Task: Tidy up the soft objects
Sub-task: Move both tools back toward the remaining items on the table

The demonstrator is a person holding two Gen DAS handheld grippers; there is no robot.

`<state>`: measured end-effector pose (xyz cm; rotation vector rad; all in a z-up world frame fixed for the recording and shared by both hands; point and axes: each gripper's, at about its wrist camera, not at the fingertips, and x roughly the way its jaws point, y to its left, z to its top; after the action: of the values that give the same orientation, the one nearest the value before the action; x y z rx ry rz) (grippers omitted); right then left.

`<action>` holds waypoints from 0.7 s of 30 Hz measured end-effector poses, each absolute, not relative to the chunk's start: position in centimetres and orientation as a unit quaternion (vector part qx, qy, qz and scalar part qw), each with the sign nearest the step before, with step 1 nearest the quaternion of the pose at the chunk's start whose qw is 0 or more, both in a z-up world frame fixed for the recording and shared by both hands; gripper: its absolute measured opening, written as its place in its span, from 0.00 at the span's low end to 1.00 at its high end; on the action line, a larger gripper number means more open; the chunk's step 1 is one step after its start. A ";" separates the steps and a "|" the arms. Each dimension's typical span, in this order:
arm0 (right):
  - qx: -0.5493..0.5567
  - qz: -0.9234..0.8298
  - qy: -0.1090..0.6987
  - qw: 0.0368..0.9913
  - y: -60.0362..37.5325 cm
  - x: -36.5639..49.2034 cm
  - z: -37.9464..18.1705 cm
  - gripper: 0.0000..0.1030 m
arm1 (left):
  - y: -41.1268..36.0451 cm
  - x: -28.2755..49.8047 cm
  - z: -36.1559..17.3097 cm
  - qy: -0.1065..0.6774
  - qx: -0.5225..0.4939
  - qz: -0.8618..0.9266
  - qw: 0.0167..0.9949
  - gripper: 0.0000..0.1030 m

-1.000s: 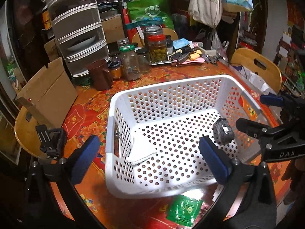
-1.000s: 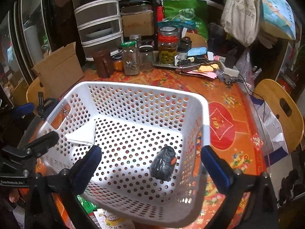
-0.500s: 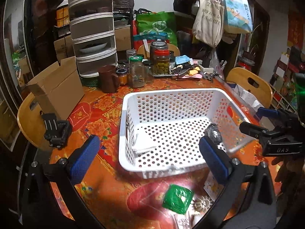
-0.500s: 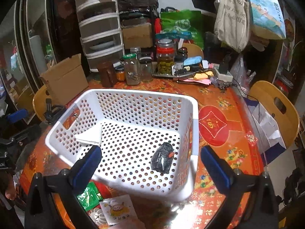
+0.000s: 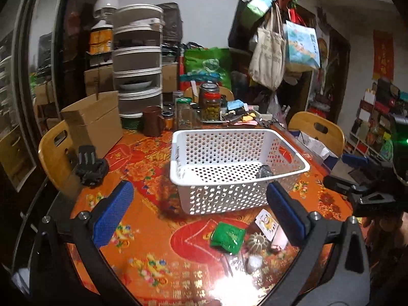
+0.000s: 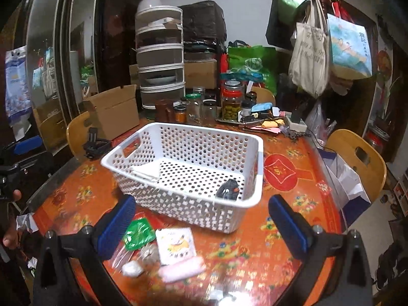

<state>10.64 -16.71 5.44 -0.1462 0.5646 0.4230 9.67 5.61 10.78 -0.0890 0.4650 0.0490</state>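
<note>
A white perforated basket [image 5: 303,169] [image 6: 258,178] stands on the orange floral table. Inside lie a folded white cloth [image 6: 145,172] [image 5: 190,174] and a dark soft toy [image 6: 228,190] [image 5: 264,171]. In front of the basket lie a green packet [image 5: 228,236] [image 6: 137,232], a white cartoon packet [image 6: 176,246] [image 5: 266,225], a pink roll [image 6: 182,270], a small white ball [image 6: 132,269] and a tan round object [image 5: 257,241]. My left gripper [image 5: 199,216] is open and empty, above the table before the basket. My right gripper [image 6: 201,229] is open and empty, above the loose items.
Jars [image 5: 210,102], a brown mug [image 5: 151,125], a cardboard box [image 5: 94,123] and stacked drawers [image 5: 137,76] crowd the table's far side. Wooden chairs [image 6: 357,158] [image 5: 54,153] stand at both sides. A black clamp [image 5: 89,165] lies at the left edge.
Both grippers have pulled back and up from the basket, still open. The loose items in front of the basket have come into view.
</note>
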 end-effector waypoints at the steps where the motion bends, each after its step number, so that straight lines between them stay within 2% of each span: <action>1: -0.071 0.208 0.272 0.937 -16.9 9.8 5.3 1.00 | 5.7 8.5 10.6 0.227 -0.046 0.031 0.972 1.00; 8: -0.064 0.201 0.251 0.945 -18.0 5.8 2.6 1.00 | 5.2 4.4 6.3 0.230 -0.059 0.034 0.971 1.00; 15: -0.043 0.212 0.317 0.923 -17.8 6.8 -4.7 1.00 | 2.8 7.2 -1.4 0.305 -0.057 0.004 0.951 1.00; 18: -0.036 0.214 0.337 0.916 -17.5 7.9 -6.9 0.96 | 1.9 8.6 -4.0 0.330 -0.063 -0.001 0.942 0.99; 21: -0.033 0.214 0.348 0.912 -17.1 8.7 -8.2 0.89 | 1.4 9.6 -5.7 0.345 -0.066 0.004 0.936 0.92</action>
<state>8.66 -17.11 -8.24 -0.0680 0.7166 0.4408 9.56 1.42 -5.74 -0.1353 0.7045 0.0085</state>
